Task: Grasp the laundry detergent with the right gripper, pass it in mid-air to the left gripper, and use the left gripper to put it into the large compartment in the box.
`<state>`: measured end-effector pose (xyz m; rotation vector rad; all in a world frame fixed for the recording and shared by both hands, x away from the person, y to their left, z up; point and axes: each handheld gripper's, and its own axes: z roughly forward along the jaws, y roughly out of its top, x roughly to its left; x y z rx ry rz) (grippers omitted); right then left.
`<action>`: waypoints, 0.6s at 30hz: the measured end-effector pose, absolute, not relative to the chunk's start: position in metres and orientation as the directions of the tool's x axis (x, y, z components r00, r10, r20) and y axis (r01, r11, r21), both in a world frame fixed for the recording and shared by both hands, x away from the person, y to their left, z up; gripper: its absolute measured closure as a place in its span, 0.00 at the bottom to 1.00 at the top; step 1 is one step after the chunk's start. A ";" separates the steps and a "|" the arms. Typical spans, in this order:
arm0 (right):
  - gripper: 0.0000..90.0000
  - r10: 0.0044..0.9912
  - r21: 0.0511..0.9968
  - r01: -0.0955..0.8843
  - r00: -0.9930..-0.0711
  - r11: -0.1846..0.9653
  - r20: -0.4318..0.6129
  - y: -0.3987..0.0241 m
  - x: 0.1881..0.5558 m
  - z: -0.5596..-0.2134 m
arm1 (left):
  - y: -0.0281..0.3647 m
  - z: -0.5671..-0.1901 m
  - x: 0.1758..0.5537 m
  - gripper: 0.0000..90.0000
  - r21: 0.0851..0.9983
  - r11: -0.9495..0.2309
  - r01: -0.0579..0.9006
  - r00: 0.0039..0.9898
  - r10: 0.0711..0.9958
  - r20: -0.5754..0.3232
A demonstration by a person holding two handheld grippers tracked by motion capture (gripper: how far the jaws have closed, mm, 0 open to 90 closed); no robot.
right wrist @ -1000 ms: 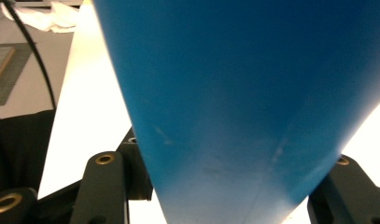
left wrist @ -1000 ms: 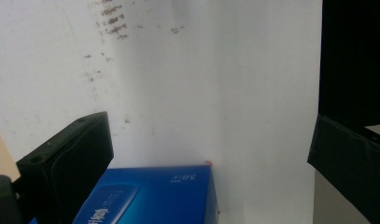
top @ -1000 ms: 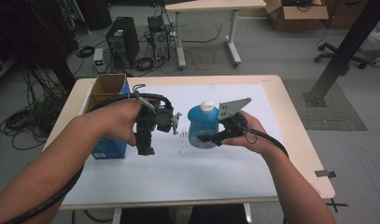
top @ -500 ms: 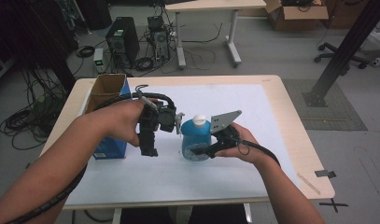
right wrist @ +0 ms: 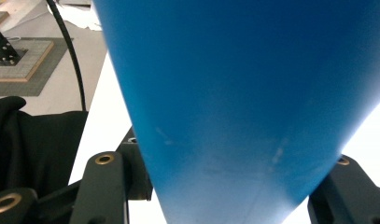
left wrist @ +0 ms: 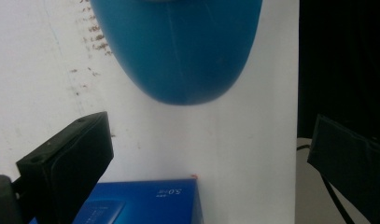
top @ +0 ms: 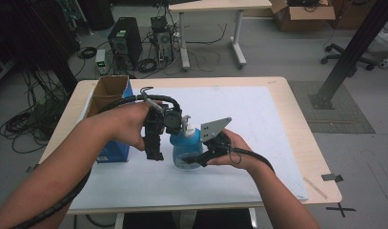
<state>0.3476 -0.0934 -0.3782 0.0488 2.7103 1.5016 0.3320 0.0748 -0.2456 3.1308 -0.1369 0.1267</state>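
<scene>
A blue pump bottle with a white pump head stands near the middle of the white-covered table. My right gripper is shut on its lower body from the right; in the right gripper view the bottle sits between both jaws. My left gripper points down just left of the bottle, apart from it. In the left gripper view its jaws stand wide open with nothing between them, the bottle's rounded side ahead.
A blue box with an open cardboard top stands at the table's left, right beside my left hand; its blue face lies below the left jaws. A black sleeve lies left of the right gripper. Desks, cables and computers stand on the floor beyond.
My right gripper has brought the bottle left and nearer the table's front, close beside the left gripper. The left gripper has barely moved.
</scene>
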 end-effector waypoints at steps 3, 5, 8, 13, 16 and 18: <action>0.49 0.045 0.850 0.003 -0.999 0.527 -0.024 -0.089 0.346 -0.381 | 0.074 -0.245 0.331 0.00 0.006 -0.997 -0.083 0.994 -0.082 0.075; 0.49 0.041 0.852 -0.004 -0.999 0.523 -0.030 -0.086 0.345 -0.381 | 0.074 -0.245 0.331 0.00 0.005 -0.996 -0.085 0.994 -0.084 0.074; 0.49 0.034 0.856 -0.004 -0.999 0.517 -0.024 -0.082 0.343 -0.381 | 0.072 -0.244 0.330 0.00 -0.007 -0.996 -0.089 0.992 -0.089 0.093; 0.49 0.021 0.857 -0.012 -0.999 0.515 -0.027 -0.075 0.342 -0.381 | 0.070 -0.243 0.329 0.00 -0.007 -0.996 -0.091 0.991 -0.091 0.095; 0.49 0.016 0.857 -0.016 -0.999 0.515 -0.028 -0.071 0.342 -0.381 | 0.069 -0.242 0.328 0.00 -0.003 -0.996 -0.094 0.991 -0.094 0.091; 0.49 0.015 0.858 -0.017 -0.999 0.513 -0.028 -0.069 0.343 -0.381 | 0.067 -0.243 0.328 0.00 -0.002 -0.995 -0.097 0.991 -0.097 0.093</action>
